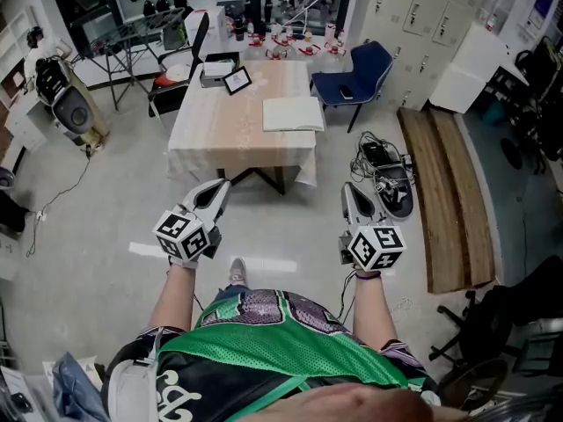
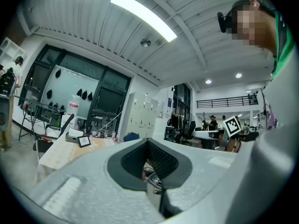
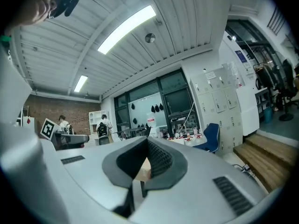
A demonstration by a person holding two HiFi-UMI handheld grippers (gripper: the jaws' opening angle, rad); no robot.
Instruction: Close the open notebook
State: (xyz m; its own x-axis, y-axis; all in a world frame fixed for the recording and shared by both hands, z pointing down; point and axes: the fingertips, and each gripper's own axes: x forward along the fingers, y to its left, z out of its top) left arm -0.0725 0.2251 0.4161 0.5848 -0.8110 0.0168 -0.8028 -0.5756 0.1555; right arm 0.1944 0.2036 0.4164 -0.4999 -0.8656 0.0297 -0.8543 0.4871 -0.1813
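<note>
Head view: a rectangular table [image 1: 211, 139] under a pale beige cloth stands on a light grey floor [image 1: 97, 218] in a workshop room. White lockers [image 1: 413, 16] line the far right wall.

1. Task item. The notebook [image 1: 293, 113] lies open, pale pages up, on the right half of the tabletop, close to the right edge. It is well apart from both grippers.
2. Other items on the table. A small framed tablet [image 1: 237, 80] stands near the far edge. A grey box [image 1: 217, 70] sits just behind it.
3. Surroundings. A blue chair [image 1: 362, 67] stands at the far right corner of the table and a black chair [image 1: 195, 42] at the far left. Long wooden boards [image 1: 444, 200] lie on the floor to the right. A pile of cables [image 1: 387, 174] lies between the boards and the table.
4. Approach path. Bare floor separates the person from the near table edge. The cable pile lies just ahead of the right gripper.
5. Grippers. The left gripper [image 1: 220, 188] and right gripper [image 1: 350, 192] are both held level, pointing toward the table. In each gripper view the jaws are pressed together at the tips, with nothing between them.
</note>
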